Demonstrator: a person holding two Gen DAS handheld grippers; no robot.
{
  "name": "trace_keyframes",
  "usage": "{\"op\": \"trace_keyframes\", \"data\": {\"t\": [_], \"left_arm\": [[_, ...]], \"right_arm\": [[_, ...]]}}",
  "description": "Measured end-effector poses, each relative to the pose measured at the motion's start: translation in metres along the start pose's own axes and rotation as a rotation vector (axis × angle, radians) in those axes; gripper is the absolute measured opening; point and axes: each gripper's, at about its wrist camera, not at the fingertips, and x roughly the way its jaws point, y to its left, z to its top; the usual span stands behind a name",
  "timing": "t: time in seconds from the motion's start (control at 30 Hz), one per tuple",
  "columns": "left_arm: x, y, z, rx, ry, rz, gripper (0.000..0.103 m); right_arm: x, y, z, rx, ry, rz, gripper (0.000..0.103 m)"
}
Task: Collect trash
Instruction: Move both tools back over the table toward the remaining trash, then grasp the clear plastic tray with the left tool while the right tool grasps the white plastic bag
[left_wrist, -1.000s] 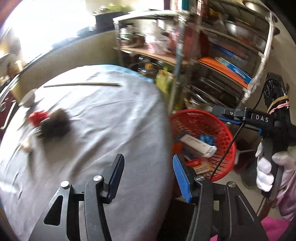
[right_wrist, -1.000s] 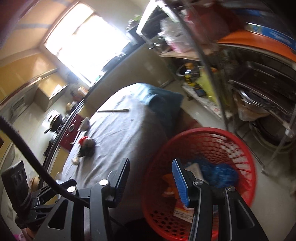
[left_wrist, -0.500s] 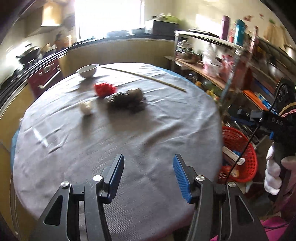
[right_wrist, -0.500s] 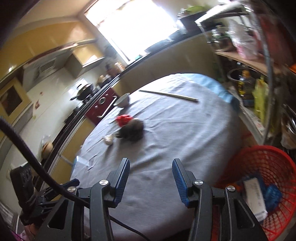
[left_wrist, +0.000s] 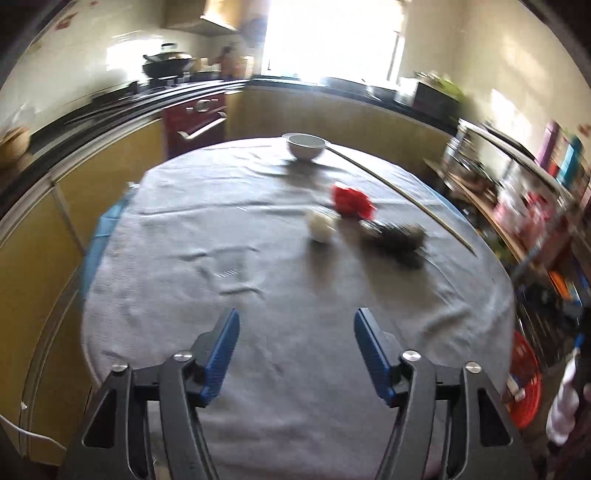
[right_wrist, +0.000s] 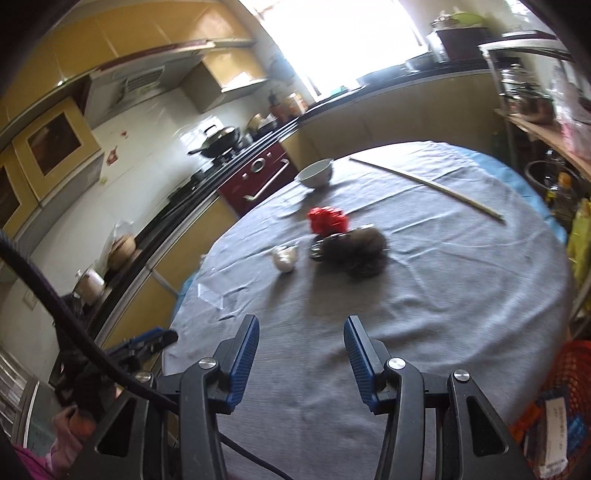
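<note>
Low in both views, left tool (left_wrist: 295, 350) spreading its jaws with nothing between, right tool (right_wrist: 301, 354) standing parted and empty, both over bare grey tabletop (left_wrist: 258, 266). Mid-frame, blurred trash: red crumple (right_wrist: 327, 219), dark clump (right_wrist: 360, 251), small white lump (right_wrist: 284, 258), hard to identify. Behind, white bowl (right_wrist: 316, 173), thin stick (right_wrist: 424, 190); at right edge, cut-off red basket (right_wrist: 561, 398).

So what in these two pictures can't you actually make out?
- Dark clump: motion blur in both views, so I cannot say what it is.
- Red basket: cut off by the frame edge in both views; its contents mostly unseen.
- Left hand-held gripper: jaws opening, nothing between them; the hand holding it is out of frame.
- Shelf items: blurred in the left view, unreadable.
</note>
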Motion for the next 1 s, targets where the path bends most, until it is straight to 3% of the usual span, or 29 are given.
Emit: {"op": "trace_keyframes", "data": {"t": [0.3, 0.57, 0.83, 1.0], "left_arm": [[0.048, 0.040, 0.052, -0.195, 0.023, 0.039, 0.074], [0.112, 0.061, 0.072, -0.294, 0.140, 0.085, 0.074], [0.137, 0.073, 0.074, -0.312, 0.191, 0.099, 0.074], [0.143, 0.078, 0.072, -0.338, 0.216, 0.068, 0.074]], "right_arm": [[0.078, 0.024, 0.026, -0.018, 0.105, 0.093, 0.052], [0.172, 0.024, 0.048, 0.033, 0.203, 0.136, 0.053], [0.252, 0.018, 0.071, 0.061, 0.230, 0.078, 0.054], [0.289, 0.012, 0.080, 0.061, 0.247, 0.011, 0.059]]}}
